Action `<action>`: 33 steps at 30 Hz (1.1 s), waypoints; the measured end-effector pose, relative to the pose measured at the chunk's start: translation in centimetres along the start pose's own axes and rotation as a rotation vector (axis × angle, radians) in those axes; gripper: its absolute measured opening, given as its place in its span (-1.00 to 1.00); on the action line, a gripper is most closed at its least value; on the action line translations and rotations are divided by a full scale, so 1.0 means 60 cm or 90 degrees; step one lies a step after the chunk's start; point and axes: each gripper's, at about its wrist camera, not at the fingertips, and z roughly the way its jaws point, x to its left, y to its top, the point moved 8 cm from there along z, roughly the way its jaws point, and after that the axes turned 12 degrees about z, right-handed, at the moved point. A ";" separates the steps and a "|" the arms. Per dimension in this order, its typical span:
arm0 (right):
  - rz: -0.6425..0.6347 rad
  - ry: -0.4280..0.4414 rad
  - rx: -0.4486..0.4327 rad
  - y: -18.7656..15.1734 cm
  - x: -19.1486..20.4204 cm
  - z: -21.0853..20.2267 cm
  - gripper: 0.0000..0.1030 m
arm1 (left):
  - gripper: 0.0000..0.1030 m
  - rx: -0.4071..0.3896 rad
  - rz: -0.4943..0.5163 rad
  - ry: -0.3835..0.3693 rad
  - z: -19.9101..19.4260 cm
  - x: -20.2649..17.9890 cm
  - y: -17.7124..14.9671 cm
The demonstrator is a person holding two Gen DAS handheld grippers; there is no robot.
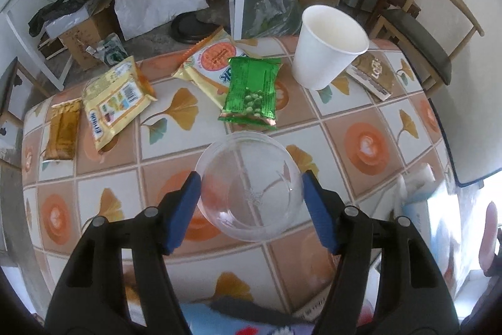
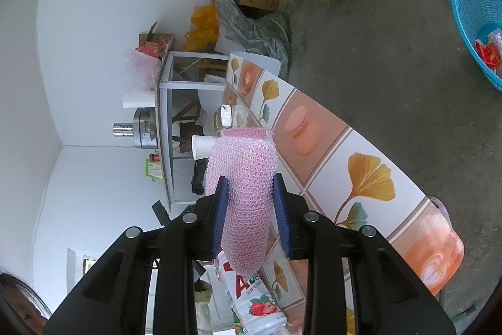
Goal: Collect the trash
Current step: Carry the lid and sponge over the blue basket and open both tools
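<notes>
1. Left wrist view only: clear plastic bowl (image 1: 249, 189) at lower centre on the table (image 1: 360, 121), between the left gripper (image 1: 251, 187) pads, which stand just apart from it.
2. Upper centre: green snack packet (image 1: 251, 91), white paper cup (image 1: 329, 47).
3. Right wrist view only: right gripper (image 2: 251, 200) clamped on a pink mesh scrubber (image 2: 244, 187).

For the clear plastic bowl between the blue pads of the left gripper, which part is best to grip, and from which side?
Grip the clear bowl across its rim, coming from above. It sits upright on the table, mouth up, and the left gripper already straddles its widest part, one pad at each side. The wall is thin and smooth, so close gently, probably just below the rim.
</notes>
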 end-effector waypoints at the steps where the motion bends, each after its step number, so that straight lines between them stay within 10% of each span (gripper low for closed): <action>1: -0.002 0.002 0.001 -0.002 0.002 -0.001 -0.45 | 0.22 -0.003 0.001 0.001 -0.009 0.001 -0.003; 9: -0.009 0.023 -0.005 -0.005 0.003 -0.030 -0.45 | 0.21 -0.079 0.031 -0.006 -0.136 -0.045 -0.005; 19: -0.003 0.044 -0.077 0.006 -0.025 -0.143 -0.45 | 0.22 -0.172 0.217 -0.129 -0.272 -0.342 0.015; 33: 0.082 -0.054 -0.265 0.075 -0.197 -0.357 -0.44 | 0.22 -0.034 0.420 -0.333 -0.160 -0.837 -0.072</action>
